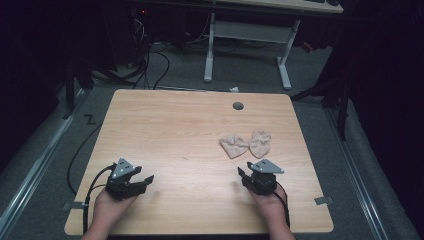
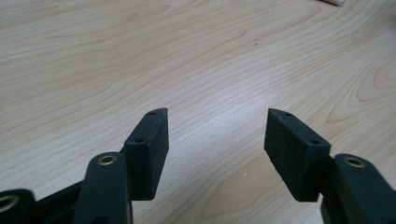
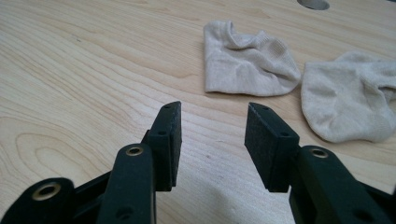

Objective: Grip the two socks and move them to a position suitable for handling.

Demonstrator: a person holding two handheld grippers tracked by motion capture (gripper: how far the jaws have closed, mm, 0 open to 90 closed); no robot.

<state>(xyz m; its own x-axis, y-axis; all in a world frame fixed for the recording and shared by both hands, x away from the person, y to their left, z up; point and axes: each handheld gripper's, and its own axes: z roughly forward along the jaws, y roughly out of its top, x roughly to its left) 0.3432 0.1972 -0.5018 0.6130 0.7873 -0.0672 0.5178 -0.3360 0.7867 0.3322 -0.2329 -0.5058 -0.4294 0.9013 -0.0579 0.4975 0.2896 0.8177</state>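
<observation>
Two beige socks lie side by side, touching, on the wooden table [image 1: 165,130]: the left sock [image 1: 234,145] and the right sock [image 1: 260,143]. The right gripper view cuts the right sock off at its edge. The right gripper [image 1: 248,175], jaws apart and empty, sits near them; the socks lie at its twelve o'clock. The left gripper [image 1: 145,181], also open and empty, rests well apart at their eight o'clock.

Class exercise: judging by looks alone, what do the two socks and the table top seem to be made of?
Left sock and right sock: soft beige knit, probably cotton blend; ribbing and limp folds show. Table top: pale wood or wood-look laminate, smooth matt; printed-looking grain, so either is possible.
</observation>
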